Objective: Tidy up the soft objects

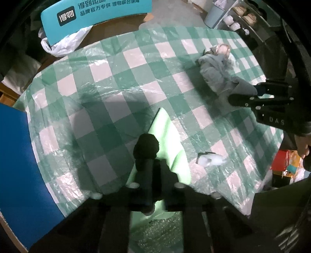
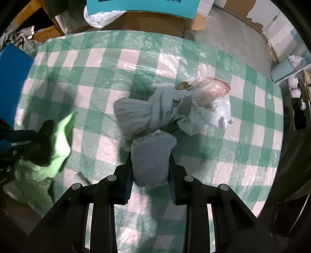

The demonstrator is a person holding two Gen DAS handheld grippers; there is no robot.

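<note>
My left gripper [image 1: 153,153] is shut on a light green cloth [image 1: 169,140], which hangs over the checked table; a dark bundle sits at its fingertips. It shows at the left of the right wrist view [image 2: 44,144] with the green cloth [image 2: 62,144]. My right gripper [image 2: 150,155] is shut on a grey sock [image 2: 151,157], held just above the table. The right gripper [image 1: 258,95] also shows at the right of the left wrist view, with the sock [image 1: 241,86]. Beyond it lies a pile of grey and white garments [image 2: 171,107], also seen in the left wrist view [image 1: 213,68].
A green-and-white checked tablecloth [image 2: 243,136] under clear plastic covers the table. A small pale item [image 1: 210,158] lies near its right edge. A blue board [image 1: 17,155] stands at the left. A teal box [image 1: 93,13] and white bags [image 2: 101,15] lie behind the table.
</note>
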